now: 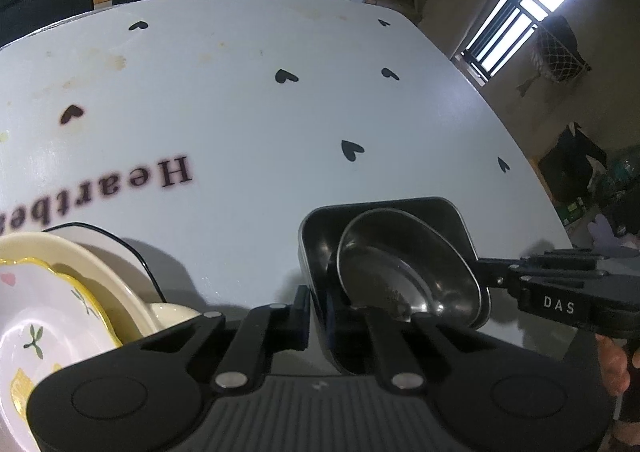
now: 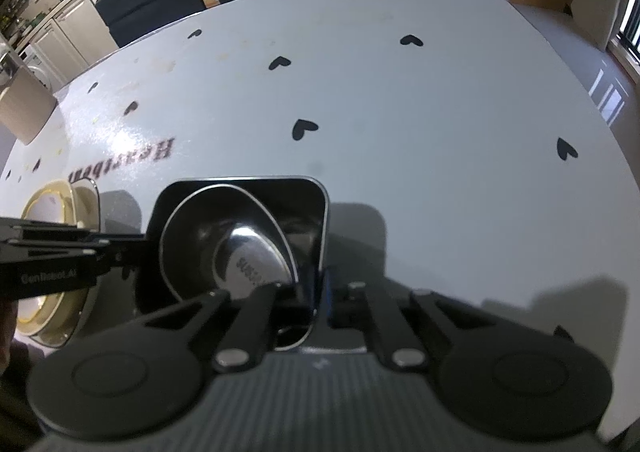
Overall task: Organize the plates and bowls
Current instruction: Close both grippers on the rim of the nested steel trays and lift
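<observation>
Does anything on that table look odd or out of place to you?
Yes: the steel bowl sits tilted, not flat, inside the black square dish. The white table also shows faint brownish stains near its far edge.

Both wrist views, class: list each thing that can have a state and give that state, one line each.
Black square dish: held off the table at two opposite walls.
Steel bowl: tilted inside the black square dish.
Stacked plates: piled beside it, floral one on top.
Left tool: shut on the dish wall.
Right tool: shut on the opposite wall.
</observation>
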Tool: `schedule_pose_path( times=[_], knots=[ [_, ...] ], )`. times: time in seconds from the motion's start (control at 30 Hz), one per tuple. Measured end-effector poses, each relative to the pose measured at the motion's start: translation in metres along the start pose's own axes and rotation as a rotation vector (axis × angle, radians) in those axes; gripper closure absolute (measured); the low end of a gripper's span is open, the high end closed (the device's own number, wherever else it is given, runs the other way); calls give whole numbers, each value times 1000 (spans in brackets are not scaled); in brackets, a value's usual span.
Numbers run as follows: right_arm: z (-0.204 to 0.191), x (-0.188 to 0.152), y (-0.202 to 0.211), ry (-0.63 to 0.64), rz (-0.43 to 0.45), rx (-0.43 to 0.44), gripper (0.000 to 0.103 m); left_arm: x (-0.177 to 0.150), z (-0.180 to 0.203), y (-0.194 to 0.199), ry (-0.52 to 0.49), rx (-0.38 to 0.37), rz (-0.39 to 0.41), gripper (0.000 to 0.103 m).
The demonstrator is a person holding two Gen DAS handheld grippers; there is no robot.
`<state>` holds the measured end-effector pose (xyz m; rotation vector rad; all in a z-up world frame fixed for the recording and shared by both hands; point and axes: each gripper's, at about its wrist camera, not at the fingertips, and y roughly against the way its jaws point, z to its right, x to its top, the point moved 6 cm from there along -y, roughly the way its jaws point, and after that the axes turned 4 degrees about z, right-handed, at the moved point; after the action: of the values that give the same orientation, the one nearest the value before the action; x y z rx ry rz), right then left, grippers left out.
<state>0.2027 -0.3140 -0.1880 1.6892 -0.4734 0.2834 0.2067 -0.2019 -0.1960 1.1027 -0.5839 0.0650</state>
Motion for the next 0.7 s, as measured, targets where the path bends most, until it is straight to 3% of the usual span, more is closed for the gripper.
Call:
schedule_pose_path(
  times=[0.37,0.7],
  knots=[
    [11,-5,4,-35,4,-32,97,2,12,-12,28,-39,-6,94],
    [14,-7,-1,-52,5,-9,97,1,2,-19,160,-72,-28,94]
  ],
)
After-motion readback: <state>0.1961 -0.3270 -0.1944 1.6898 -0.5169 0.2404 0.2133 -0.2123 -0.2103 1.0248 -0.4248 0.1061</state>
